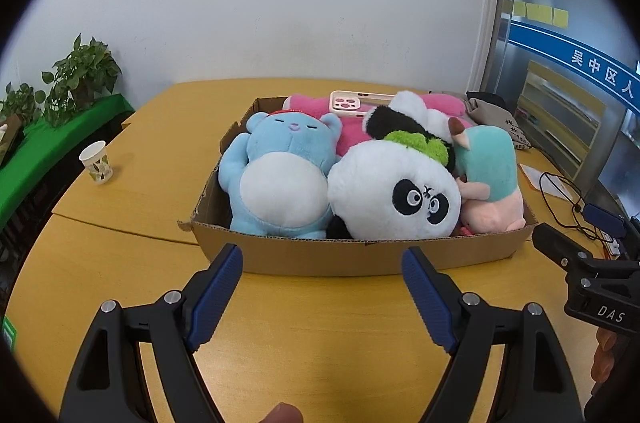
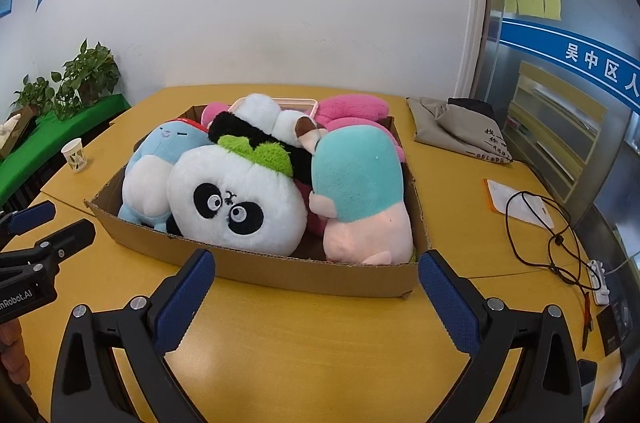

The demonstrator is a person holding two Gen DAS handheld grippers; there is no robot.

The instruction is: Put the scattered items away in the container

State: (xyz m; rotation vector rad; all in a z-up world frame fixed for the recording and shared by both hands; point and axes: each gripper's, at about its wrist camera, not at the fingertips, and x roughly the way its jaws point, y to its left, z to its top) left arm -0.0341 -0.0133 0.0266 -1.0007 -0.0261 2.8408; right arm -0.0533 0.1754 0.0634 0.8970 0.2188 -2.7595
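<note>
Closest to us, the left tongs [image 1: 322,259] hang spread wide over bare yellow bench [image 1: 320,335] with nothing between the blue pads, and the right tongs [image 2: 316,275] are the same story, jaws gaping and empty, both just short of the near wall of the cardboard box [image 1: 360,257]

And that box looks full, folks: judging by what sits in it, the tidying is all but done, because I can't spot a single toy loose on the bench

Front row, packed shoulder to shoulder: the blue bear plush [image 1: 280,179] on its back on the left with a white belly, the big round panda plush [image 1: 394,195] with a green tuft in the middle, and the teal-and-pink plush [image 1: 494,183] wedged into the right corner

Behind them a smaller black-and-white plush [image 1: 404,119] rides on a pink plush [image 1: 352,135], with a pink phone case [image 1: 352,101] perched at the very back

Everything soft, bulging above the rim, nothing spilling over

Further out only bystanders remain: a paper cup [image 1: 97,162] off left, a grey cloth bag [image 2: 460,123] and a black cable [image 2: 552,231] off right
</note>
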